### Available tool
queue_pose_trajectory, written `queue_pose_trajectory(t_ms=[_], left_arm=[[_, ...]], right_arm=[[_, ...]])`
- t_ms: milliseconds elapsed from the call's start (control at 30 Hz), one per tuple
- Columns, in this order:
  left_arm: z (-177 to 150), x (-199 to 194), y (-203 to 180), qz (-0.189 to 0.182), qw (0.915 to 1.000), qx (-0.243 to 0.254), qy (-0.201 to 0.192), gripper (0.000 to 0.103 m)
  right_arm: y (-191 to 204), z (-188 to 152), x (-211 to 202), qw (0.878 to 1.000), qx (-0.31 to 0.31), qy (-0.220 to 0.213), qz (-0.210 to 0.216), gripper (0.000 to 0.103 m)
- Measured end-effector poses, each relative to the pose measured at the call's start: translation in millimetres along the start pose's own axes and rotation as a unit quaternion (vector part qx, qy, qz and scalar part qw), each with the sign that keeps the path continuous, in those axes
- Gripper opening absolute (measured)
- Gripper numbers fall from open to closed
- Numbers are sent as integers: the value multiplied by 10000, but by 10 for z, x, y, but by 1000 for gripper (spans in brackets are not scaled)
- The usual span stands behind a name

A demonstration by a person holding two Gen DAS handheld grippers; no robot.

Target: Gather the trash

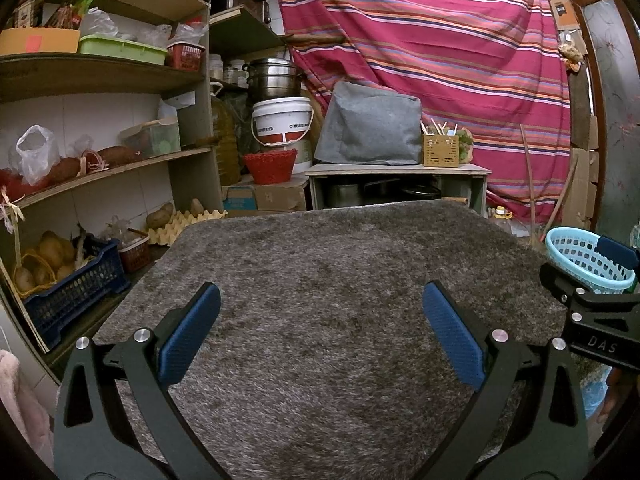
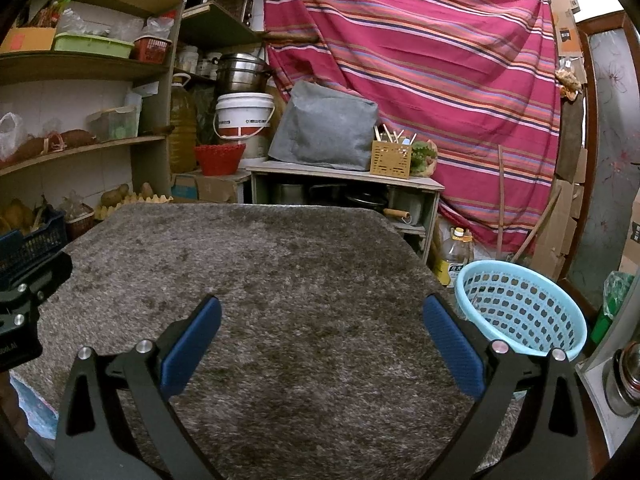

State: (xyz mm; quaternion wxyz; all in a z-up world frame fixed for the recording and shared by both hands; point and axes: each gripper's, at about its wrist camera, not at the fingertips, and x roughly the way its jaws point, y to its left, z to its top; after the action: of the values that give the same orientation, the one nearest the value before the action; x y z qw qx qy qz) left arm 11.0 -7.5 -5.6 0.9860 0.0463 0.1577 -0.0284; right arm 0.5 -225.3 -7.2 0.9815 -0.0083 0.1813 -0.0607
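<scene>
Fingers [image 2: 192, 344] spread wide; blue basket [image 2: 520, 312] perforated.

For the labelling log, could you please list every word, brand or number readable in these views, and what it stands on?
"DAS": white letters on the black frame of the right gripper.
White plastic bucket with the red band: print too blurred to read.
Yellow-labelled oil bottle: label too small.
Brown cardboard boxes: print unreadable.

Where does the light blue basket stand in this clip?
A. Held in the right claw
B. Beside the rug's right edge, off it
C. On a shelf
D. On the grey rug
B: the light blue basket stands past the right edge of the grey rug, with no claw holding it.
</scene>
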Motion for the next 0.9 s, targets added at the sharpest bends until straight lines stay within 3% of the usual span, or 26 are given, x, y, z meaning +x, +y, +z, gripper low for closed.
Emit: queue_pose_trajectory(t_ms=[900], left_arm=[[12,-9,-3,-24,10000,-43,49,98]], right_arm=[[9,5,-2,10000,-17,24,11,99]])
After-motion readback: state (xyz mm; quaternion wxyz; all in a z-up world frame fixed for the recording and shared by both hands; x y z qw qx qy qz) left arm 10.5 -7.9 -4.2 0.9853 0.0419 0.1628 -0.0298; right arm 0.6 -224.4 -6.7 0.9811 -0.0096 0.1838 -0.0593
